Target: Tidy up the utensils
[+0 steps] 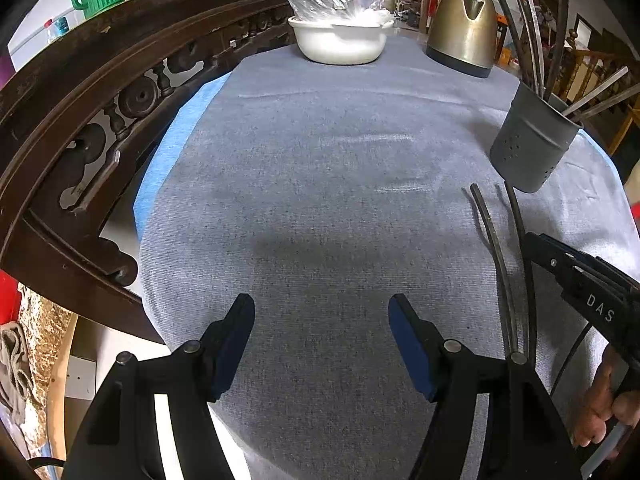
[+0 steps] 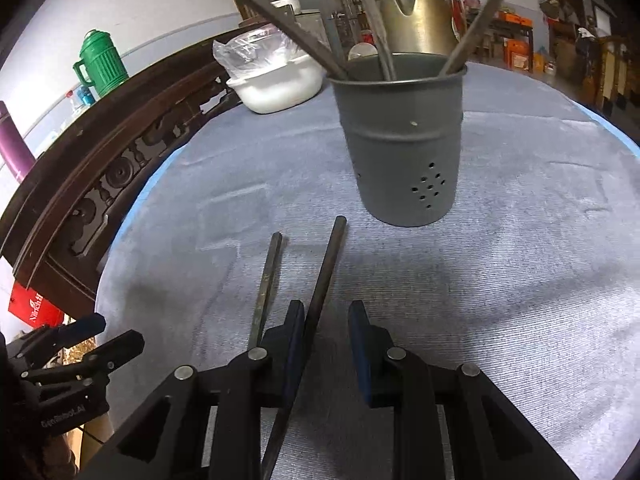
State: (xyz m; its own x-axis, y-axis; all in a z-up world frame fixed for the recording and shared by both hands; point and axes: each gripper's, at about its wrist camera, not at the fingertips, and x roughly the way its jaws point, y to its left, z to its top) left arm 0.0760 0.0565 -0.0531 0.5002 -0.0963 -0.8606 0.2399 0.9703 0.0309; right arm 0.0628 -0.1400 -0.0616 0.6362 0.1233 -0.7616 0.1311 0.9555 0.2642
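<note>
Evidently mid-pickup: the left gripper hung open and empty over the table's near edge. One chopstick lay outside the right gripper, whose parted jaws straddled another chopstick. Next it must close, lift, and reach the grey utensil holder ahead.

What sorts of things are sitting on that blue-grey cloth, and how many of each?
Loose chopsticks lying on the cloth: 2
Grey holders with sticks in them: 1
White bowls with a plastic bag: 1
Brass-coloured kettles: 1
Total: 5
</note>
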